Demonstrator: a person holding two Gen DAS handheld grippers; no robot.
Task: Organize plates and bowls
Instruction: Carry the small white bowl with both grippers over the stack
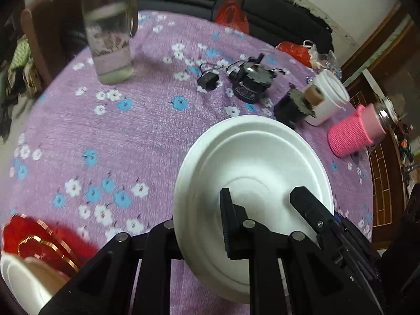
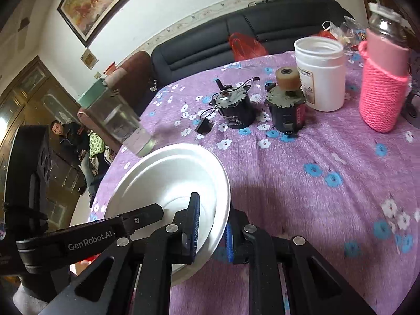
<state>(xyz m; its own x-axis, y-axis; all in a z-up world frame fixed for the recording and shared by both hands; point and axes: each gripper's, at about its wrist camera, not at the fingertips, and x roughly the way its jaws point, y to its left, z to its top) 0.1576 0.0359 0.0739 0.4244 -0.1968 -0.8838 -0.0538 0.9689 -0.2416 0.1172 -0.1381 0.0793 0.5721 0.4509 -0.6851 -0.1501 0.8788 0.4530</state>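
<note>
Pinching opposite rims of one white bowl (image 1: 252, 162), the left gripper (image 1: 202, 223) and right gripper (image 2: 212, 225) both clamp it above the floral tablecloth (image 2: 315, 183)

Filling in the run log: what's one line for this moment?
right gripper: shut on white bowl rim | left gripper: finger inside bowl, other hidden | bowl: tilted over tablecloth

Close wrist views, perhaps opposed, sharing plate (image 1: 252, 162)
</note>
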